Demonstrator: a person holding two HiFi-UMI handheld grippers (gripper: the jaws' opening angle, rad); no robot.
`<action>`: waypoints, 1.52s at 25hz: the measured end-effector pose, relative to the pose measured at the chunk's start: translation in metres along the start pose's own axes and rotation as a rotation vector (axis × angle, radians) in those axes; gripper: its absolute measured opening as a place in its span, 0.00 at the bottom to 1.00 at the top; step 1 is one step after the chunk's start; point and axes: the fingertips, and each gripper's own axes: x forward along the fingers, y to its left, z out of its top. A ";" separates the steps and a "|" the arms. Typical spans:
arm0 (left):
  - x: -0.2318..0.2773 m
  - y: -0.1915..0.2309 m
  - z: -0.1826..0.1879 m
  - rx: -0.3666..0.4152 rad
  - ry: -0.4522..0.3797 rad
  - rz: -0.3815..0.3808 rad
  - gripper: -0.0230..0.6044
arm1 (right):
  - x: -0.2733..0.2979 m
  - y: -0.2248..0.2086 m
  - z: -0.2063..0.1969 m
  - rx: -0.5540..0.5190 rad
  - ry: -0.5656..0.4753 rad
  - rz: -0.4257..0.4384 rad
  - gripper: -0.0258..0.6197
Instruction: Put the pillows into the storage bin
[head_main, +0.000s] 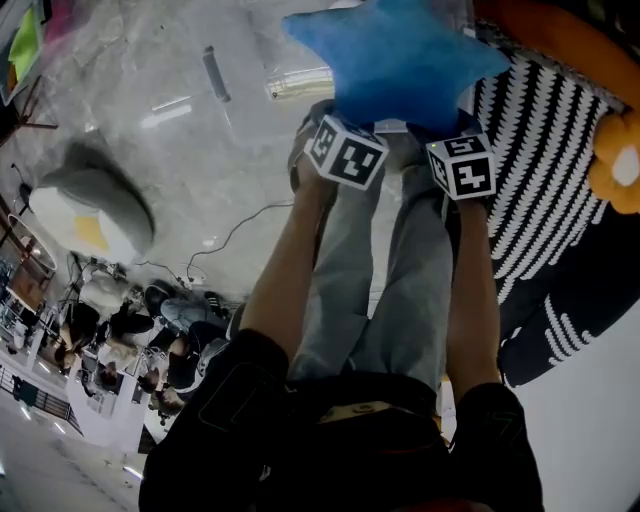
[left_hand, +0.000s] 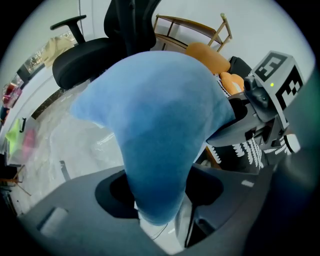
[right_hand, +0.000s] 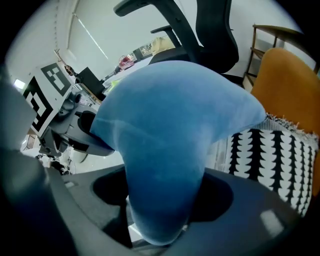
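A blue star-shaped pillow hangs above the clear plastic storage bin, which spreads over the top left of the head view. My left gripper grips one arm of the star and my right gripper grips another, side by side. In the left gripper view the blue pillow fills the gap between the jaws of the left gripper. The right gripper view shows the same: the pillow is pinched in the right gripper. Both sets of fingertips are hidden by the fabric.
A black-and-white patterned pillow and an orange pillow lie to the right. A grey-white pillow with a yellow patch sits on the floor at left. A black office chair and a wooden frame stand behind. A cable crosses the floor.
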 end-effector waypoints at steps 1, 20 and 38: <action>0.003 0.004 0.001 -0.003 -0.011 0.006 0.47 | 0.005 -0.004 0.000 0.019 -0.004 -0.016 0.57; -0.007 -0.028 0.069 -0.017 -0.159 -0.002 0.05 | -0.040 -0.059 -0.042 0.345 -0.101 -0.091 0.21; 0.018 -0.239 0.218 0.240 -0.307 -0.149 0.05 | -0.192 -0.229 -0.135 0.509 -0.359 -0.459 0.04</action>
